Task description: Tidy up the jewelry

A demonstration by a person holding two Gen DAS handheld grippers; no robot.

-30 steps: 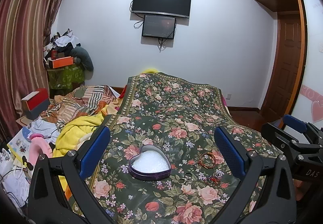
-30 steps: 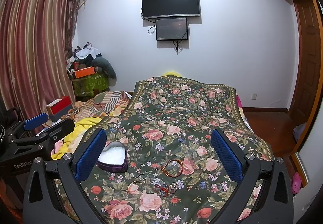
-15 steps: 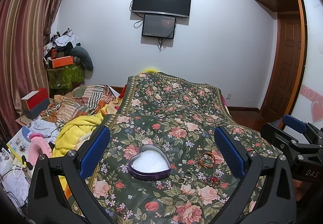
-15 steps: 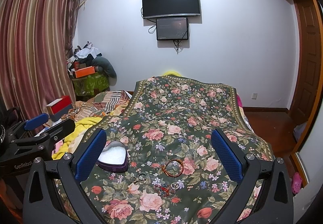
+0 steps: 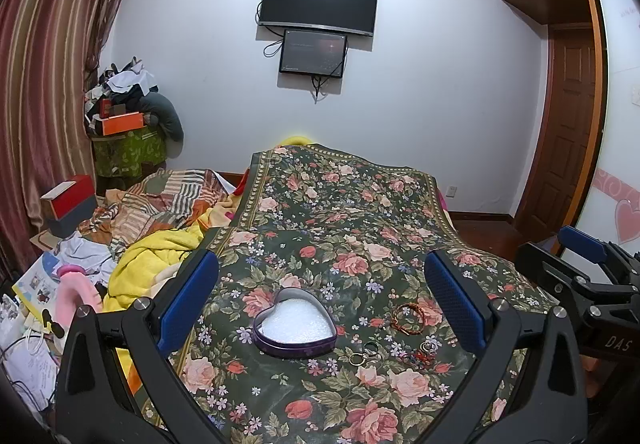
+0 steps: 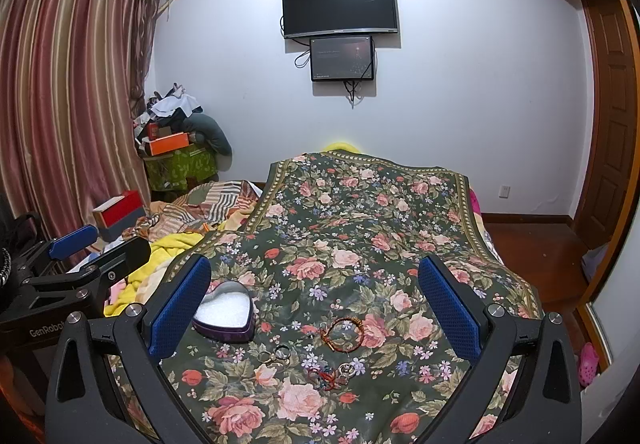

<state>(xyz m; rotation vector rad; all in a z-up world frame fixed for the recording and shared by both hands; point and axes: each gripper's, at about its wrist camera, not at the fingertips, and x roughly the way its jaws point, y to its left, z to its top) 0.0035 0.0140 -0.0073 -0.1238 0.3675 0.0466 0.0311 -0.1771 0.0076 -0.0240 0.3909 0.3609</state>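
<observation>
Over on the left, the left hand-held gripper [image 5: 320,304] hangs above the bed with its jaws wide apart and nothing between them. Right below it sits the heart-shaped tin [image 5: 295,328], lid off, white padding showing inside, resting on the flowered bedspread [image 5: 340,204]. That tin looks stiff and light, with a thin metal wall; I'd say it slides easily on cloth if nudged.

Moving right, a pair of small rings [image 6: 274,355] lies just beside the tin's near corner. Tiny, hard, slippery things, those. Best pinched across the band, and they may sink into the soft fabric under pressure.

Next along, the beaded bracelet [image 6: 343,334], an orange-brown loop lying flat. It's limp and light, so a pinch on one side of the loop should lift it, the rest dangling.

Closer to the camera, a little tangle of red cord and metal charms [image 6: 334,373]; too small to tell the pieces apart. Expect it to snag.

And on the right, the right hand-held gripper [image 6: 314,306], jaws spread wide as well, empty, poised over the jewelry. Nothing is in the tin yet, so the sorting looks barely begun.
</observation>
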